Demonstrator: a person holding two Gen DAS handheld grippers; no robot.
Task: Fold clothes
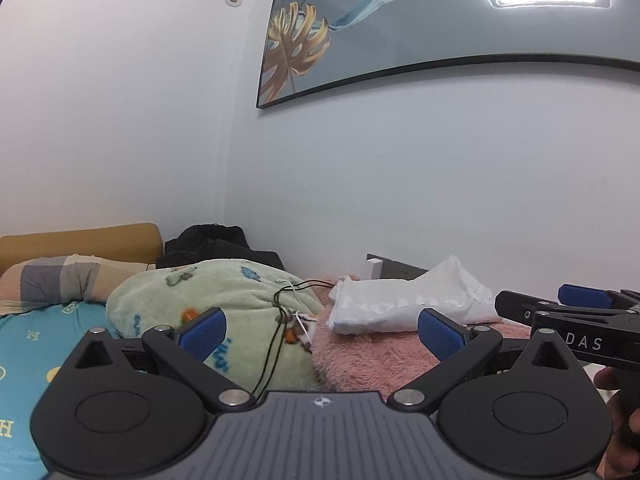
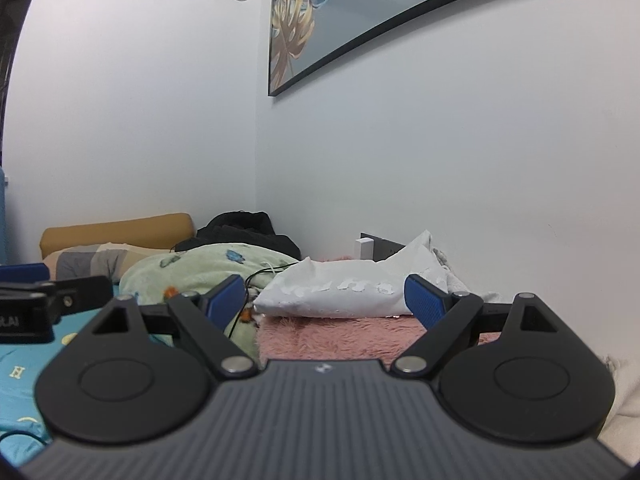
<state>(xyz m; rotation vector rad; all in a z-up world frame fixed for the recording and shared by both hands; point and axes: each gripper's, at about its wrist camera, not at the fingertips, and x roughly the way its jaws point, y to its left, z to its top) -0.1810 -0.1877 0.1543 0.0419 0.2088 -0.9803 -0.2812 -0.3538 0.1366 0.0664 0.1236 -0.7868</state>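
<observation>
On pink fleece by the wall, white garment lies bunched, long axis left-right, dead ahead of R gripper and ahead-right of L gripper; R judged nearer. Both sets of jaws wide apart, nothing btwn pads. Print on the cloth unreadable; "DAS" legible on R gripper body in L wrist view.

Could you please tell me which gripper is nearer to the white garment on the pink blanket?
Right. The right gripper faces the white garment head-on; the left gripper sits further left, facing the green blanket.
</observation>
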